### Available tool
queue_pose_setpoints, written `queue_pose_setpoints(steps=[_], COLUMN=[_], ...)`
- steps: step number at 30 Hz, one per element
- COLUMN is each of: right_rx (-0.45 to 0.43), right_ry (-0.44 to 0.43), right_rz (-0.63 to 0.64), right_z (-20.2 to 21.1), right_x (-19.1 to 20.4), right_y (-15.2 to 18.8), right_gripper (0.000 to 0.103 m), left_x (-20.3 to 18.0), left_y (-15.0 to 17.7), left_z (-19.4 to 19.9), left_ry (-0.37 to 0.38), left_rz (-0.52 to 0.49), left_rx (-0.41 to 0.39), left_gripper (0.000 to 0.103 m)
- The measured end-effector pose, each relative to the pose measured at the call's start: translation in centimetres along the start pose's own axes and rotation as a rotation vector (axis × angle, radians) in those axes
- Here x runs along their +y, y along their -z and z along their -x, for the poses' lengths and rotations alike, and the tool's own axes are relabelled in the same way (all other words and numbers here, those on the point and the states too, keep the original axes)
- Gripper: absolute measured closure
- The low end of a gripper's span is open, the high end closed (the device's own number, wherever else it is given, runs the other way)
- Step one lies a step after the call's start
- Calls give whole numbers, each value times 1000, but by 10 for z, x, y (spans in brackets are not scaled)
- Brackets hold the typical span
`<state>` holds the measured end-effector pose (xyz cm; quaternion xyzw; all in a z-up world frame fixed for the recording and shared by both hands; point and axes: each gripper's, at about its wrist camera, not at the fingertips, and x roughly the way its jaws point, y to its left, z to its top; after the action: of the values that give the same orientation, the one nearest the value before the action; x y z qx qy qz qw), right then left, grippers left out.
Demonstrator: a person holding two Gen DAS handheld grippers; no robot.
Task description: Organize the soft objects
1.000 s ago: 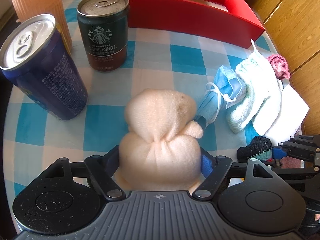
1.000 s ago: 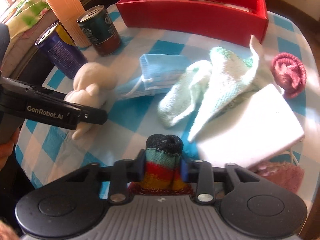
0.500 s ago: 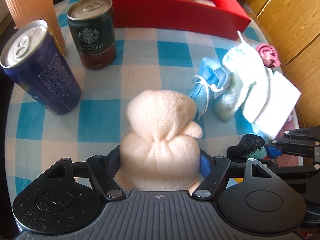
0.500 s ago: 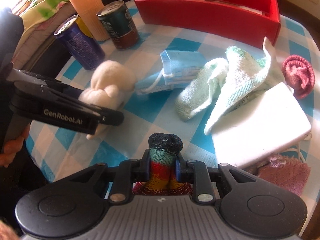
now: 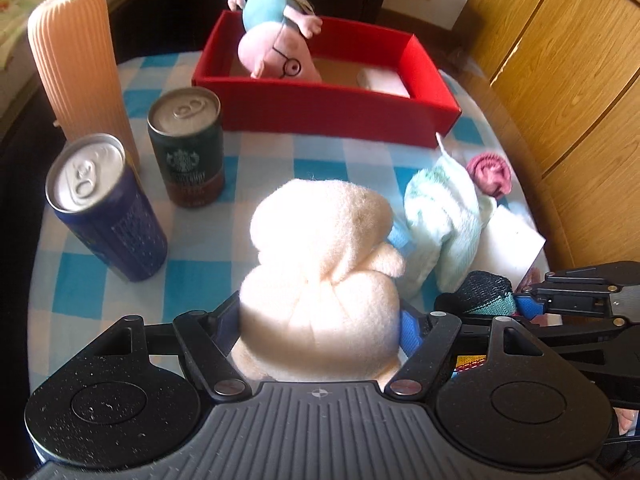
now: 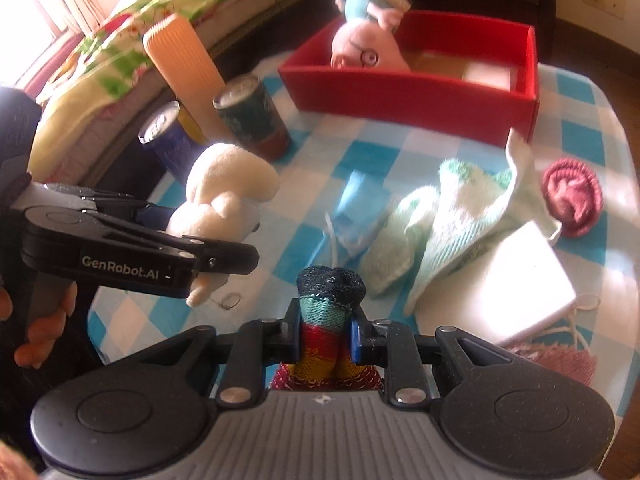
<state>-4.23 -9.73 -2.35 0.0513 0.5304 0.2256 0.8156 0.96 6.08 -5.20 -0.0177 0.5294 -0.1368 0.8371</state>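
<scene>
Left tongs (image 5: pixel 320 320) clamp the cream plush toy (image 5: pixel 320 264) at frame centre; right tongs (image 6: pixel 325 336) pinch the striped sock (image 6: pixel 328 304) low centre, above the checkered bench (image 6: pixel 400 148); red box (image 6: pixel 408 92) at top.

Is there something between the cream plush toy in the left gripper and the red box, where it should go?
Nothing visible blocks it. The cream plush toy is shut in the left gripper, and only checkered tablecloth lies before the red box. The Starbucks can stands off left.
</scene>
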Motion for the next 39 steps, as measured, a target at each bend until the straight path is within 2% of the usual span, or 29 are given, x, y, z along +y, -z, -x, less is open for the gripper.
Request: queue_pose_setpoints(steps=[21, 39], right_rx=[-183, -274], right_ry=[43, 89], right_rz=[-65, -76], right_z=[47, 63], right_x=[-18, -23], right_y=[-29, -47], right_gripper=[102, 102], left_x=[-15, -30], left_y=[-26, -49], left_z=[20, 25], left_ry=[69, 79], left_rz=[6, 9], left_rx=[-96, -152], left_gripper=[30, 30])
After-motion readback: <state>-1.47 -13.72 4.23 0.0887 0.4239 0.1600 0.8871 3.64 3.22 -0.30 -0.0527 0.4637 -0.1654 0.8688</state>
